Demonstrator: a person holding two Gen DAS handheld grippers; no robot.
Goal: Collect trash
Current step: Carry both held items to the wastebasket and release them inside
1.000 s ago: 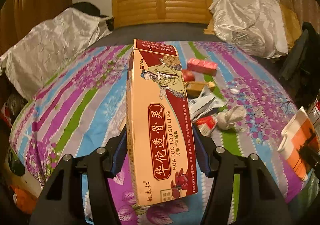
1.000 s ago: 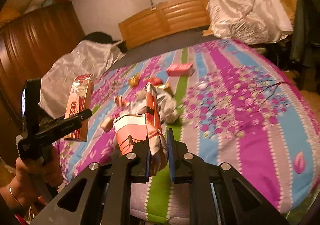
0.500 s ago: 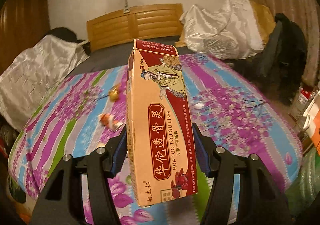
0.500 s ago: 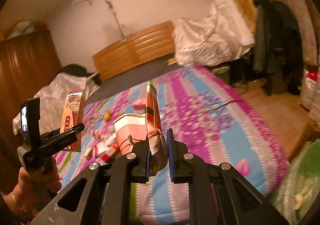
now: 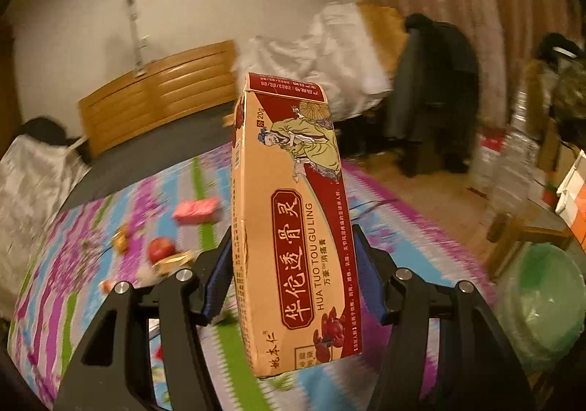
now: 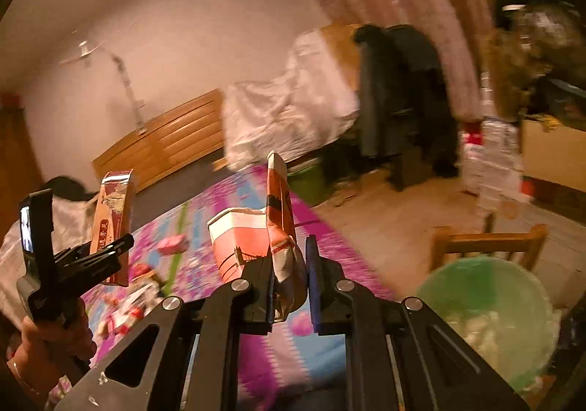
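Note:
My left gripper [image 5: 293,283] is shut on a tall tan and red medicine box [image 5: 289,213], held upright above the bed; the same box [image 6: 111,224] and left gripper [image 6: 117,250] show at the left of the right wrist view. My right gripper [image 6: 291,275] is shut on a crumpled red and white paper carton [image 6: 256,239]. A bin lined with a green bag [image 6: 487,316] stands on the floor at the lower right; it also shows in the left wrist view [image 5: 542,301].
A bed with a floral striped cover [image 5: 73,264] holds loose trash: a pink pack [image 5: 197,211], a red apple [image 5: 161,250], wrappers [image 6: 132,312]. A wooden stool [image 6: 487,242] stands behind the bin. A dark coat [image 5: 432,96] and bottles [image 5: 512,154] stand at the right.
Both grippers have swung to the right, away from the bed's middle, with their loads still held. The green-lined bin has come into view at the lower right.

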